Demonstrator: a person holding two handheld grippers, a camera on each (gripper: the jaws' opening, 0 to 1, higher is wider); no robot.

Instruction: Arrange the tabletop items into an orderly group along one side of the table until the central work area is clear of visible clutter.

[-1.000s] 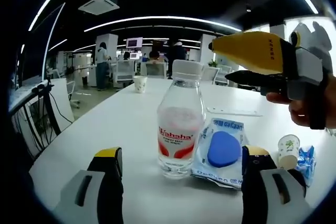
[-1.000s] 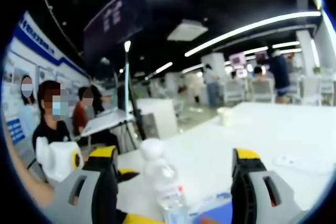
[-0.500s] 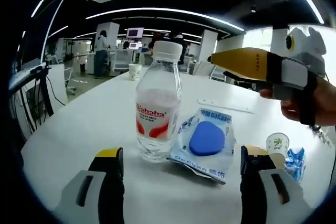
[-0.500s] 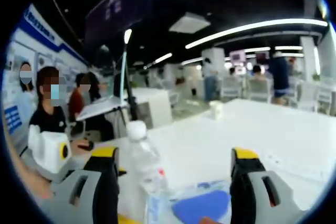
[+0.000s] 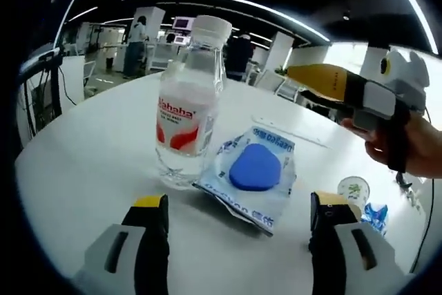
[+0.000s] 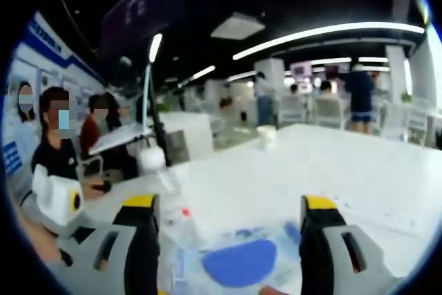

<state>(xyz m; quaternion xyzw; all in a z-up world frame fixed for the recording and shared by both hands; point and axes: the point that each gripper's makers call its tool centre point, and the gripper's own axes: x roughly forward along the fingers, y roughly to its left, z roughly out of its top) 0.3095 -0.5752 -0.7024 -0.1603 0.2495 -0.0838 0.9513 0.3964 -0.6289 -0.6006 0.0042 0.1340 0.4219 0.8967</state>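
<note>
Left gripper view: left claw (image 5: pixel 235 219) has come closer and higher over the counter (image 5: pixel 83 170); the bottle (image 5: pixel 185 101) now sits upper left of centre rather than centre, the blue packet (image 5: pixel 252 170) lies mid-frame. The right claw (image 5: pixel 297 74) has slid lower at the right edge. Right gripper view: the packet (image 6: pixel 242 264) now lies between the right claw's (image 6: pixel 231 222) jaws; the bottle (image 6: pixel 160 191) has moved left beside the left jaw.

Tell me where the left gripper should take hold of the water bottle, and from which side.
Grip the water bottle around its labelled middle, coming in level from the left gripper side. It stands upright on the table, its body is round and probably fits between the open jaws. The blue packet lies against its base on the right, so stay above the base.
</note>
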